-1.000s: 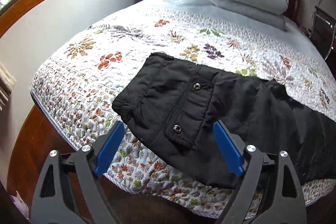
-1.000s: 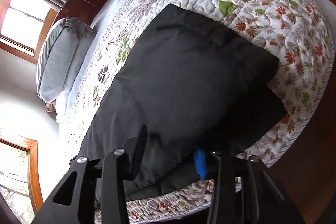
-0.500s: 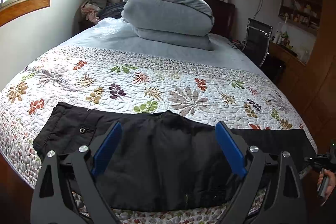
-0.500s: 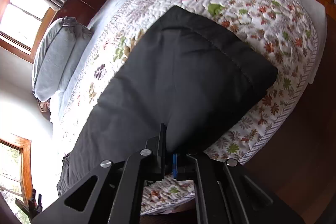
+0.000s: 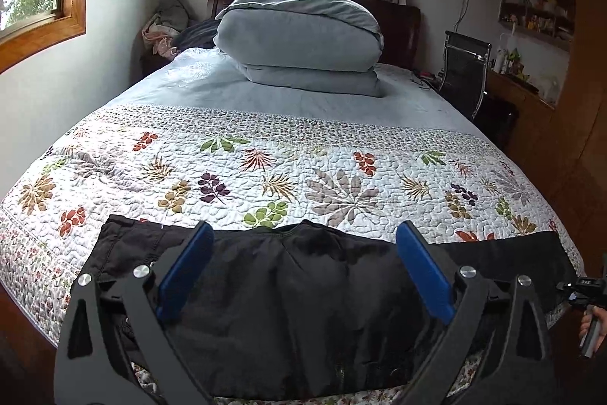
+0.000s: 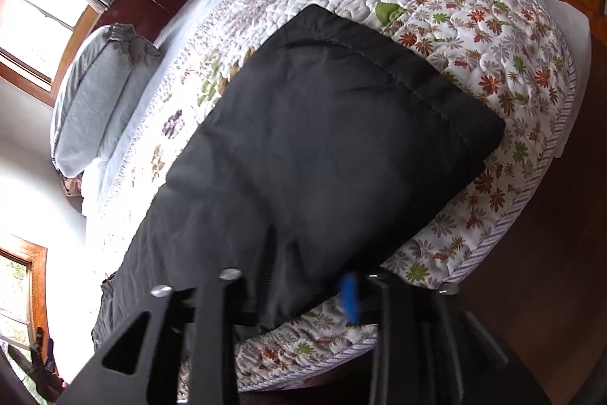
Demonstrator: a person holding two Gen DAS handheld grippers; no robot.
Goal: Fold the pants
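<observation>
Black pants (image 5: 303, 306) lie flat along the near edge of the bed, waist at the left, leg ends at the right. My left gripper (image 5: 303, 272) is open, its blue pads wide apart above the middle of the pants, holding nothing. In the right wrist view the pants' leg ends (image 6: 322, 147) fill the middle. My right gripper (image 6: 303, 287) is open over the near edge of the pant legs; one blue pad (image 6: 351, 297) shows beside the cloth, the other finger is dark against it. The right gripper also shows in the left wrist view (image 5: 586, 295).
The pants lie on a floral quilt (image 5: 288, 162) on the bed. Folded grey bedding (image 5: 299, 40) is stacked at the headboard. A black chair (image 5: 464, 71) and wooden shelves (image 5: 538, 10) stand to the right. Dark wood floor (image 6: 531, 310) lies beyond the bed edge.
My left gripper swung from the waist end to face the middle of the pants. My right gripper shut on the cloth edge half a second ago and has opened again.
</observation>
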